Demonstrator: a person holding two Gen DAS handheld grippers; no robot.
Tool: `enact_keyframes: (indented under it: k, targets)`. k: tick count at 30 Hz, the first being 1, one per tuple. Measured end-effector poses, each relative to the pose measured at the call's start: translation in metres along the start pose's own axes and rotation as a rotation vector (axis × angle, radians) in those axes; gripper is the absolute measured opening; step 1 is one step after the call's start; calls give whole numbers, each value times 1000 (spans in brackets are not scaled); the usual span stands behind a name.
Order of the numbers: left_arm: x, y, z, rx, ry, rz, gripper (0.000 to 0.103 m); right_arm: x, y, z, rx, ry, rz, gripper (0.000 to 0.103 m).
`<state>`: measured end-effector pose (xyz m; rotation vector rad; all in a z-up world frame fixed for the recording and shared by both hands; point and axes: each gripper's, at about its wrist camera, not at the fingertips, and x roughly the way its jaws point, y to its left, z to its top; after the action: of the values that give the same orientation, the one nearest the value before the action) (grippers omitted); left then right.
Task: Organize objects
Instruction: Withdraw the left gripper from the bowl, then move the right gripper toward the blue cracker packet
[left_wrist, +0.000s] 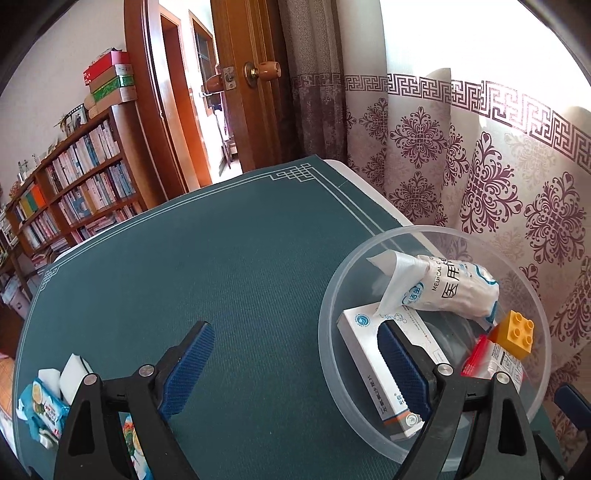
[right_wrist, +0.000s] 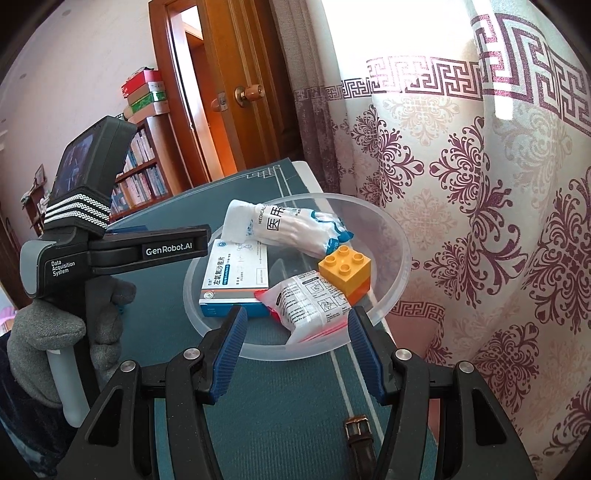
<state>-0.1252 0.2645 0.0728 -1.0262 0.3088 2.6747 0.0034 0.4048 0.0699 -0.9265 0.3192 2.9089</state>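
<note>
A clear plastic bowl (left_wrist: 436, 229) (right_wrist: 400, 266) stands on the teal mat (left_wrist: 221, 258) near the curtain. In it lie a white medicine box (left_wrist: 365, 339) (right_wrist: 236, 273), a white cotton bag (left_wrist: 454, 288) (right_wrist: 291, 229), a yellow brick (left_wrist: 515, 334) (right_wrist: 345, 267) and a red-edged packet (left_wrist: 491, 362) (right_wrist: 314, 302). My left gripper (left_wrist: 295, 365) is wide open over bare mat, its right finger above the bowl's left side. My right gripper (right_wrist: 297, 350) stands open at the bowl's near rim, with nothing pressed between its pads.
A wet-wipes pack (left_wrist: 40, 410) and white sponges (left_wrist: 70, 373) lie at the mat's left near corner. A brown watch strap (right_wrist: 360, 439) lies under the right gripper. A grey-gloved hand (right_wrist: 48, 332) holds the left tool. Curtain to the right, bookshelf and door behind.
</note>
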Motion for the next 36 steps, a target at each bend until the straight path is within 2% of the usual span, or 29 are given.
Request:
enact_keyframes:
  k: [10, 21, 36]
  targets:
    - [-31, 23, -22, -59, -12, -29, 98, -7, 19, -5, -39, 9, 22, 59]
    - [-58, 63, -53, -99, -36, 29, 102, -6, 54, -20, -106, 58, 72, 62]
    - [-77, 155, -99, -268, -21, 109, 102, 7, 106, -39, -115, 154, 148, 65]
